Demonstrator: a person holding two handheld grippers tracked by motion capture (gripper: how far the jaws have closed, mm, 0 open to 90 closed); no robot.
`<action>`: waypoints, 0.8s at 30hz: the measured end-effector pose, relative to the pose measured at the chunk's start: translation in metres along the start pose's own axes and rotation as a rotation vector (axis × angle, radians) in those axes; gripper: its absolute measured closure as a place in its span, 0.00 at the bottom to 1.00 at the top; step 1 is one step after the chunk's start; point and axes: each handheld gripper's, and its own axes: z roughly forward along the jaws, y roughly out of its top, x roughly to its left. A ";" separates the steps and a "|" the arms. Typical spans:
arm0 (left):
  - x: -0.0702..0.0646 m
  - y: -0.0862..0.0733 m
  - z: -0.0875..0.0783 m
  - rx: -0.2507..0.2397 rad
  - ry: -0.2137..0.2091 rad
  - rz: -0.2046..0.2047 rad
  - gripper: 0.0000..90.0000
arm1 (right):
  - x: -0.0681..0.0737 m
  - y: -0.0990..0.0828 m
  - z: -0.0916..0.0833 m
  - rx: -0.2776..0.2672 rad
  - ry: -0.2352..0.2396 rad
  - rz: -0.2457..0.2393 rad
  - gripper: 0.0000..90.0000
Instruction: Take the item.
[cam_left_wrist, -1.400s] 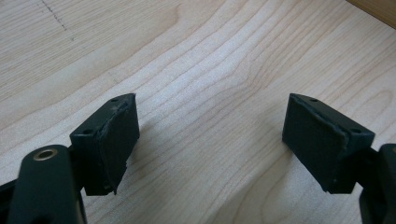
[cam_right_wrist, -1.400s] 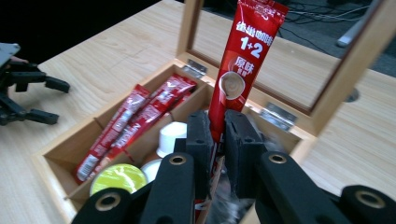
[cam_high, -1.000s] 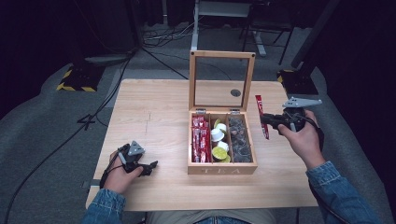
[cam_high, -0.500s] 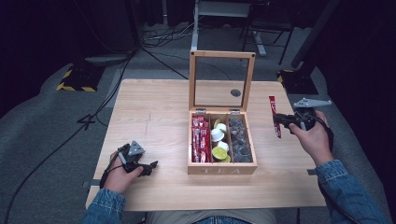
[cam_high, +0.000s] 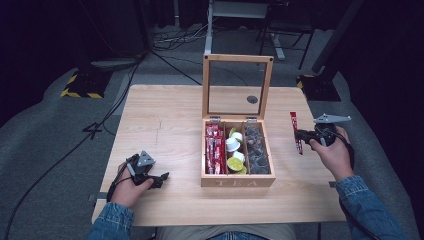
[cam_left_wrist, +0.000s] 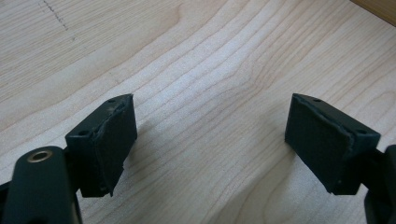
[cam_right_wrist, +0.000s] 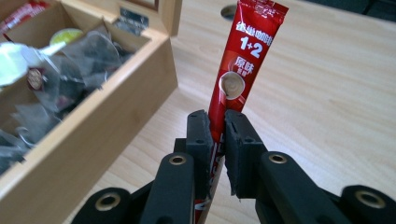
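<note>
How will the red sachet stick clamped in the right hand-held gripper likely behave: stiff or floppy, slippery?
The red sachet stick stands straight above the right hand-held gripper, so probably fairly stiff. Its film looks glossy, so possibly slippery. It is thin, likely light.

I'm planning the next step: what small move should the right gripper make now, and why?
Probably lower the red sachet onto the bare table and let go. The right gripper pinches it beside the tea box, whose left compartment holds more sachets.
</note>
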 end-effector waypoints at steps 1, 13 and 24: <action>0.000 0.000 0.000 -0.001 0.001 0.002 0.19 | -0.001 -0.003 0.002 0.007 -0.001 0.002 0.90; 0.000 0.000 0.000 -0.001 0.003 0.001 0.19 | -0.007 -0.031 0.019 0.076 0.019 0.053 0.90; 0.000 0.000 0.000 0.000 0.003 0.003 0.19 | -0.006 -0.044 0.028 0.137 0.033 0.098 0.90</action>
